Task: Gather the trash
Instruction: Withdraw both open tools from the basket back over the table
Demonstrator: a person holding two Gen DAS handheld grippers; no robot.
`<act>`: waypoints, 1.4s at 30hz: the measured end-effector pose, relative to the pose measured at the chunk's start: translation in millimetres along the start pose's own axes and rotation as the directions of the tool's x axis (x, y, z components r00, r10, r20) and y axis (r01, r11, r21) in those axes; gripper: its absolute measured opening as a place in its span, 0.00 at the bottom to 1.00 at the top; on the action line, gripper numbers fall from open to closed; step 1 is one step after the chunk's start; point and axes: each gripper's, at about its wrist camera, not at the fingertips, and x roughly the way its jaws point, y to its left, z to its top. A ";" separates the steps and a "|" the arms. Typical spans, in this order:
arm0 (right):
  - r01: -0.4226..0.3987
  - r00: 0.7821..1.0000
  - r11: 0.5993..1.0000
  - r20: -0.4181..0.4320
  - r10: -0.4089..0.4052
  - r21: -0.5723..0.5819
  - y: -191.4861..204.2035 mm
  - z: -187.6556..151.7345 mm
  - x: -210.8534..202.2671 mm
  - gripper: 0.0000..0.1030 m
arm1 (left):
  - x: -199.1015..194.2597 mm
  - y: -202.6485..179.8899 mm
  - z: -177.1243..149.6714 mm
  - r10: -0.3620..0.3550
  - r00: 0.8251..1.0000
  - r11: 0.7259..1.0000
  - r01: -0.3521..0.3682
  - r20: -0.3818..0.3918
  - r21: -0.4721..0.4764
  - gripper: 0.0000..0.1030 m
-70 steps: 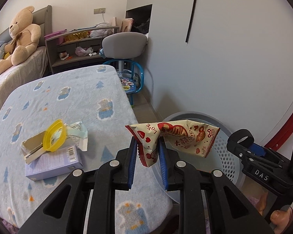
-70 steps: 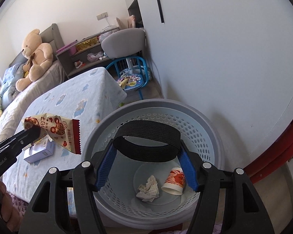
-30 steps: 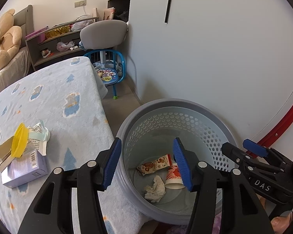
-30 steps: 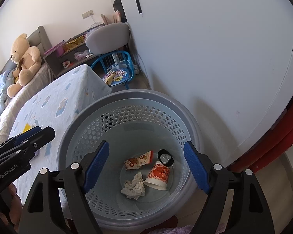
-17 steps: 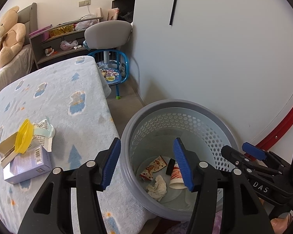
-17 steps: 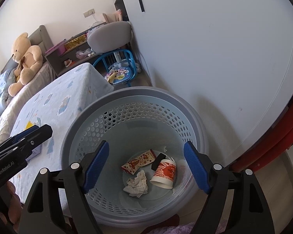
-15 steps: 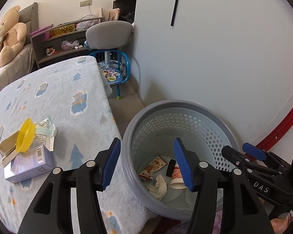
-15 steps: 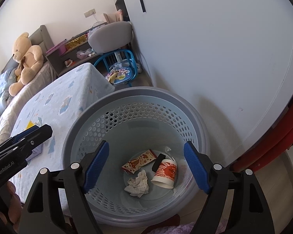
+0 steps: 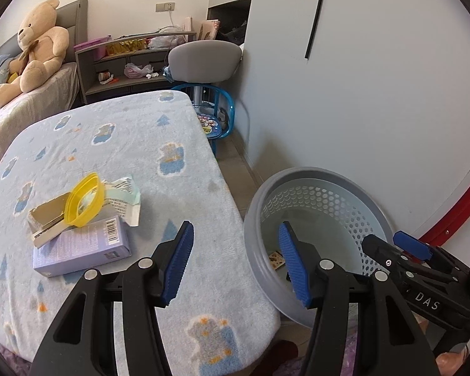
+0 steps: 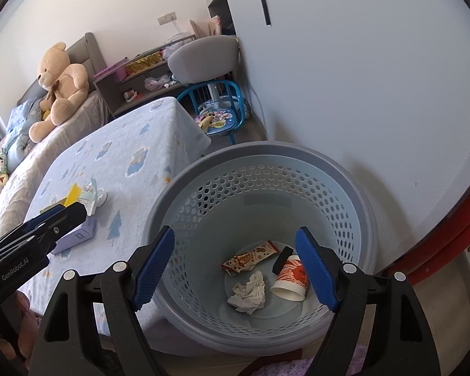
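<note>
Blue fleece bedspread (image 9: 116, 144), grey basket (image 10: 354, 188) beside it, both grippers' fingers (image 9: 180, 250) apart, empty

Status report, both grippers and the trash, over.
Left gripper open, empty; right gripper open, empty over basket. Snack wrapper in basket. Purple box and yellow lid remain on table. Nothing blocking.

One basket (image 10: 260, 156), four trash items inside, one teddy bear (image 9: 37, 50), one chair (image 9: 203, 62)

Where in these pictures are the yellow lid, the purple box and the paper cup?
yellow lid (image 9: 84, 199): left wrist view, on its clear middle.
purple box (image 9: 81, 247): left wrist view, on its top face.
paper cup (image 10: 291, 277): right wrist view, on its printed side.
</note>
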 end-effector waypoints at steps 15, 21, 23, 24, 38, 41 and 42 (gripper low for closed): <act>-0.074 0.997 0.994 -0.020 0.073 -0.075 69.6 -9.7 5.3 0.78 | -41.4 84.6 -22.6 0.117 0.993 0.987 -0.113 0.022 -0.114 0.53; -0.099 0.995 0.989 -0.028 0.096 -0.109 98.7 -12.6 8.9 0.78 | -53.1 116.4 -31.3 0.162 0.986 0.976 -0.157 0.026 -0.148 0.53; -0.106 0.994 0.987 -0.034 0.103 -0.121 107.9 -13.8 11.1 0.78 | -56.2 127.1 -35.4 0.173 0.985 0.973 -0.167 0.024 -0.162 0.53; -0.109 0.994 0.986 -0.038 0.104 -0.129 112.5 -14.5 12.3 0.78 | -57.7 132.0 -37.5 0.177 0.984 0.971 -0.171 0.023 -0.169 0.53; -0.150 0.988 0.964 -0.071 0.137 -0.218 174.5 -20.3 31.4 0.78 | -72.4 189.3 -54.8 0.227 0.974 0.946 -0.216 0.016 -0.243 0.53; -0.163 0.986 0.960 -0.078 0.149 -0.228 184.4 -19.3 36.3 0.78 | -75.5 198.3 -56.2 0.236 0.972 0.941 -0.224 0.016 -0.254 0.53; -0.170 0.985 0.958 -0.081 0.155 -0.231 187.4 -18.9 38.2 0.78 | -75.7 200.6 -56.1 0.239 0.971 0.939 -0.227 0.016 -0.257 0.53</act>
